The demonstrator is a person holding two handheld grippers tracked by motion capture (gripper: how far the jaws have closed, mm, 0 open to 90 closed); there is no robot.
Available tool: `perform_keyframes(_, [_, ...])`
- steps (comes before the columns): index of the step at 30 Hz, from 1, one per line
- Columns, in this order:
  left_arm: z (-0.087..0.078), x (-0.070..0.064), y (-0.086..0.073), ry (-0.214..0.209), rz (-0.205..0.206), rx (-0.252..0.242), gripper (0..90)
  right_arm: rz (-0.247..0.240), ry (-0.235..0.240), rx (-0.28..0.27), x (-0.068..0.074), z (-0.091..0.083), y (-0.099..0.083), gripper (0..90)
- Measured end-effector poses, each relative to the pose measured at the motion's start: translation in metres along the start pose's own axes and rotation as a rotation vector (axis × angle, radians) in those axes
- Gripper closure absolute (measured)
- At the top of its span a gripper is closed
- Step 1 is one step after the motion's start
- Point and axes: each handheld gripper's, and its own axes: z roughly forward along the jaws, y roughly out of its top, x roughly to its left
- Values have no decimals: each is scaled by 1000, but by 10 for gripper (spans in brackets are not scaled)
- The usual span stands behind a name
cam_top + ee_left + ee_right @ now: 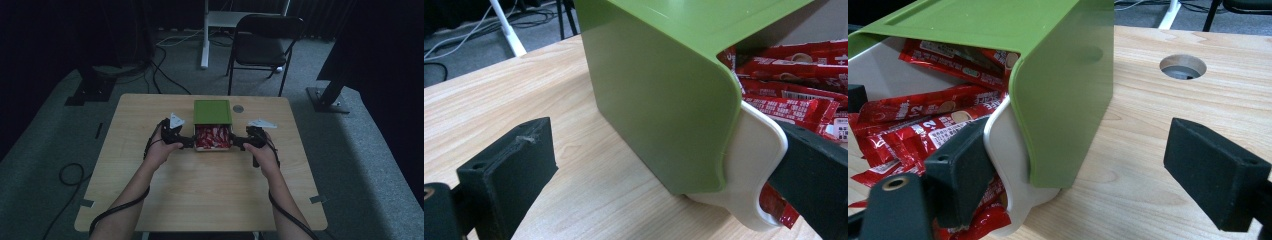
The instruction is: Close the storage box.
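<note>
A green box [212,111] stands at the table's far middle, its white drawer [197,148] pulled toward me and full of red packets [212,137]. My left gripper [186,142] is at the drawer's left side and is open. In the left gripper view the green shell [654,100] and the drawer's white corner [759,165] lie between its jaws, with one jaw on the packets' [794,75] side. My right gripper [240,142] is open at the drawer's right side. It straddles the white wall [1008,150] and green shell [1063,100], one jaw among the packets [923,130].
A round cable hole [238,108] sits in the wooden table [210,190] just right of the box. Beyond the table stand a black chair [265,40] and a white desk leg [205,40]. Cables lie on the grey floor.
</note>
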Motion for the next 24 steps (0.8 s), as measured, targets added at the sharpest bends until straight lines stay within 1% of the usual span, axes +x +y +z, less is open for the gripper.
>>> perform_keyframes(8, [2, 2, 0, 6, -18, -7, 27, 4, -7, 0, 0, 3, 2, 138])
perform_keyframes(18, [6, 6, 1, 21, -25, -9, 27, 19, -12, -7, -1, 8, 4, 138])
perform_keyframes(24, [10, 7, 3, 23, -34, -8, 27, 17, -29, -11, -1, 11, 5, 137])
